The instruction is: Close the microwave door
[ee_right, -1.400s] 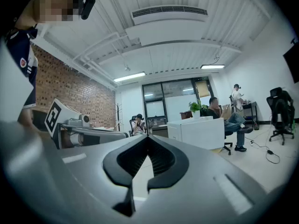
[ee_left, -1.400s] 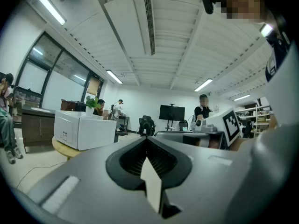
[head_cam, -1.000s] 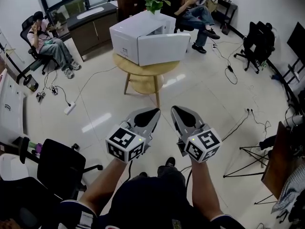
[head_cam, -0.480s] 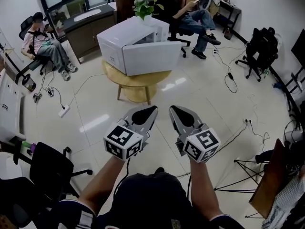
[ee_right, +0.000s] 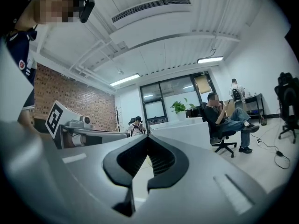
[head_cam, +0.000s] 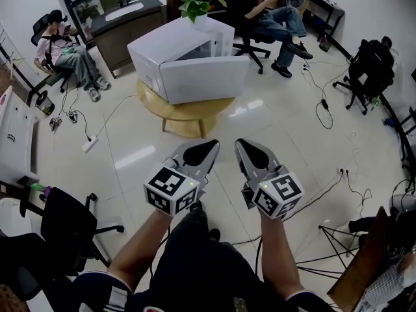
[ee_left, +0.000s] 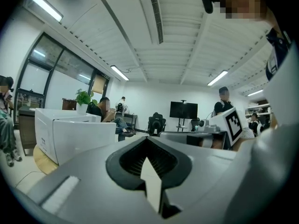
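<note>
Glossy tile floor (head_cam: 292, 135), office room. Round wooden desk (head_cam: 190, 111) in the upper middle of the head view, with the white microwave (head_cam: 166, 44) sitting on it. Microwave door (head_cam: 205, 78) is swung out wide, its white outer face toward the camera and the cavity opening showing behind its top edge. A seated person (head_cam: 65, 51) is in a chair at far left and another seated person (head_cam: 270, 12) behind the microwave at upper right. Black office chair (head_cam: 68, 229) at lower left. Green plant in a white pot (head_cam: 200, 6) at the microwave's far top edge; can't tell whether it stands on it. Left tongs (head_cam: 213, 146) and right tongs (head_cam: 238, 143) are held side by side over the floor on the near side of the desk, well apart from the microwave and pointing toward it. Both are clenched tip to tip with nothing between them, as each gripper view shows. Each carries a cube with black-and-white square markers, the only print that reads. White power strip (head_cam: 91, 144) with cable on the floor at left.
</note>
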The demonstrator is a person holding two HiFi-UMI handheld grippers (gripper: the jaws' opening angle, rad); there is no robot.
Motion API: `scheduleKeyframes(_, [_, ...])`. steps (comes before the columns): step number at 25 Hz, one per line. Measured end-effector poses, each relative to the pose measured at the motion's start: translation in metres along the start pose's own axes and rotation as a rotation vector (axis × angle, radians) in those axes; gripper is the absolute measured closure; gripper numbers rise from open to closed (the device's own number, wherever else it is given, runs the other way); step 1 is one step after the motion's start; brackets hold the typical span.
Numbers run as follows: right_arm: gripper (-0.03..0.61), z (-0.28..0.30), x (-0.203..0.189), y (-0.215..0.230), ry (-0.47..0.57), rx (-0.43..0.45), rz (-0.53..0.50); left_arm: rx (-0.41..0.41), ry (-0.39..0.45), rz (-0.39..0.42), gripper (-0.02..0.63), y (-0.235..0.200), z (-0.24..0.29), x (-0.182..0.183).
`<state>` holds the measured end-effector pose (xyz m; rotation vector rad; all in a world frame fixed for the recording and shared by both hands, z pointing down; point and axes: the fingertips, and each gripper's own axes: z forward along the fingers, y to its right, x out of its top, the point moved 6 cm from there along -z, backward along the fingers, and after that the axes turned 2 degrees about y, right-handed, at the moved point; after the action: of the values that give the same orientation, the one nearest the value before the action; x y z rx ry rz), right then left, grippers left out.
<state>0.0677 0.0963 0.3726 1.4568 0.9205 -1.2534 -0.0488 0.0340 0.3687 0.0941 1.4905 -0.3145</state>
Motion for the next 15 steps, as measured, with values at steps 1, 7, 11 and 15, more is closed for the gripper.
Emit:
scheduleKeyframes(1, [0.577,0.005,-0.001,0.006,-0.004,0.001,0.006,0.0,-0.005,-0.004,0.601,-0.003,0.006,-0.002])
scheduleKeyframes(7, [0.577,0.042,0.004,0.055,-0.02,-0.006,-0.002,-0.003,-0.005,-0.018,0.601,-0.041,0.059,-0.003])
scheduleKeyframes(11, [0.577,0.074,0.012,0.093,-0.03,-0.023,-0.009,-0.008,-0.014,0.002,0.601,-0.075,0.098,0.0])
scheduleKeyframes(15, [0.577,0.106,0.02,0.126,-0.043,-0.039,-0.002,-0.024,-0.044,0.031,0.601,-0.104,0.13,0.005])
